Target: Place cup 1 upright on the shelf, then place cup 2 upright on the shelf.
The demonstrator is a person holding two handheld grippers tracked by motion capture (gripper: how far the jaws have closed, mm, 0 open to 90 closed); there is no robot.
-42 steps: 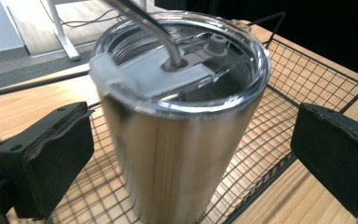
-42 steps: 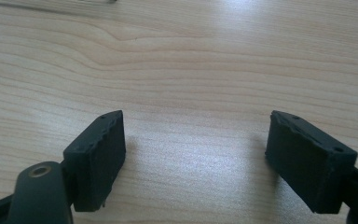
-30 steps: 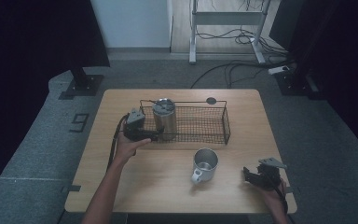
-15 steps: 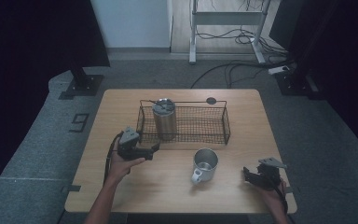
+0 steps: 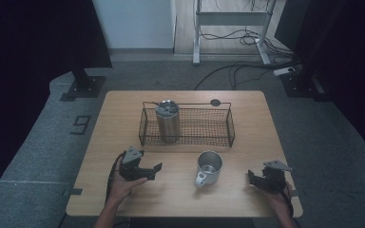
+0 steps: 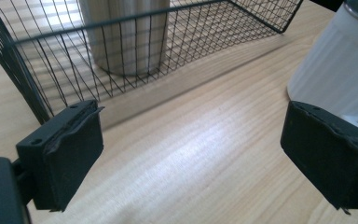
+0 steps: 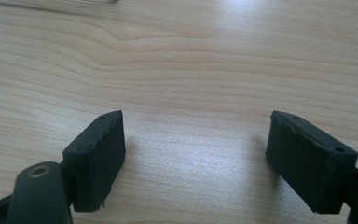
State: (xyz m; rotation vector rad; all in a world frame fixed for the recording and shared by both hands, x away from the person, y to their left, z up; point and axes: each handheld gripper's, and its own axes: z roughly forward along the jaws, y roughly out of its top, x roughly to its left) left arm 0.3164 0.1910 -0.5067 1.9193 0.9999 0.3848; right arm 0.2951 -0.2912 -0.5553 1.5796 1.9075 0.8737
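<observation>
The jaws of the left gripper (image 5: 156, 171) are standing released in the high view, with nothing between them; the hand is holding them low over the counter (image 5: 247, 142), pointing toward the metal mug (image 5: 210, 166), which is standing upright near the middle of the front half, a little apart from the jaw tips; behind it the wire basket (image 5: 190, 127) is sitting with a steel tumbler (image 5: 168, 122) upright in its left end; the right gripper (image 5: 252, 179) is resting by the front right corner, well apart from the mug.

In the left gripper view the two black pads are gaping wide over bare wood; the mug (image 6: 335, 60) is showing beyond the right-hand pad, not yet between the pads, and the basket (image 6: 51, 56) with the tumbler (image 6: 126, 37) is lying farther off to the left.

In the right gripper view the jaws are also standing apart over bare counter (image 7: 191, 56), gripping nothing.

The step in hand is probably taking hold of the mug; to do it well, the left gripper should be swinging until the mug's wall is sitting centred between the pads, staying clear of the handle and low enough for a full pad contact, then squeezing gently so the smooth metal is not slipping or tipping.
</observation>
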